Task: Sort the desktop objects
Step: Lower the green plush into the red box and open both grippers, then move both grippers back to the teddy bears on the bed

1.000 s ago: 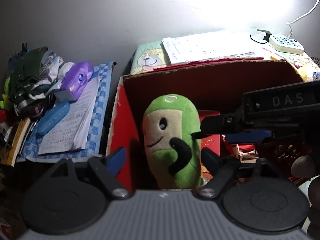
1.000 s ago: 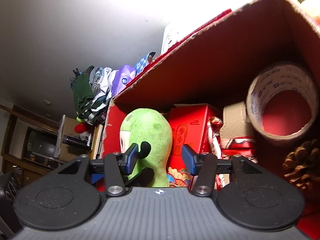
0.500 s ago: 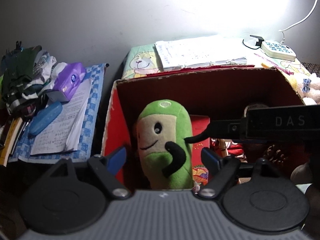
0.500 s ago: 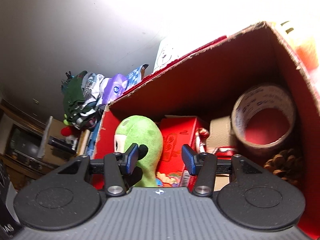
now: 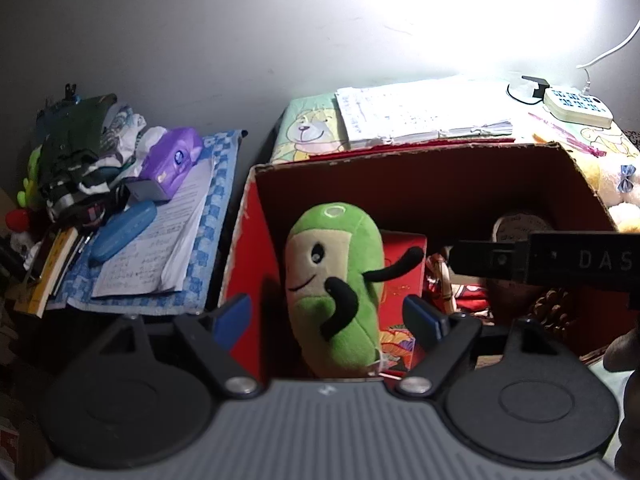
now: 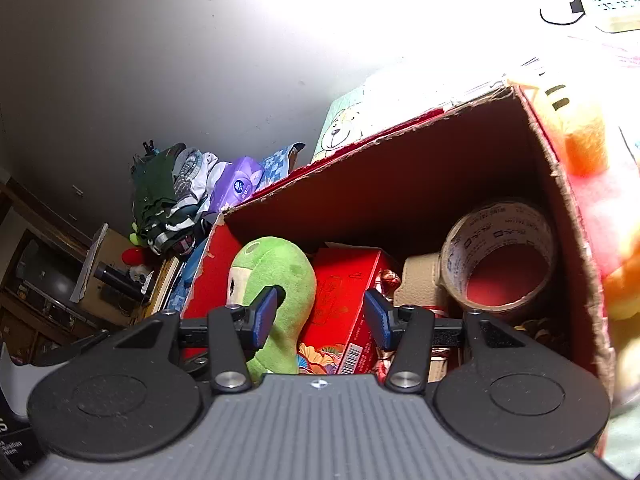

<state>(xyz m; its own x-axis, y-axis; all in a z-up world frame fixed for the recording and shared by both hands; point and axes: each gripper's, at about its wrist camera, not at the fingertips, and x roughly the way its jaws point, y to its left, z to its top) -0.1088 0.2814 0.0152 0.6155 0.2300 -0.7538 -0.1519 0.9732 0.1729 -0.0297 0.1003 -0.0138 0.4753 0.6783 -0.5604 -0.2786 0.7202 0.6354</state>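
left gripper (image 5: 328,316): jaws apart, empty, over the box
right gripper (image 6: 320,316): jaws apart, empty (body reads "das")
green plush (image 5: 334,288): upright in cardboard box (image 5: 420,168)
tape roll (image 6: 498,254): printing illegible

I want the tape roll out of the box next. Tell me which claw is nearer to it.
Right. The right claw hangs open inside the cardboard box, beside the tape roll. The left claw is open around the green plush toy, across the box.

Counts in and around the box

One cardboard box (image 5: 420,184), one green plush toy (image 5: 336,280), one red carton (image 6: 344,292), one tape roll (image 6: 500,252) and one pine cone (image 5: 554,308) are counted ahead of the fingers.
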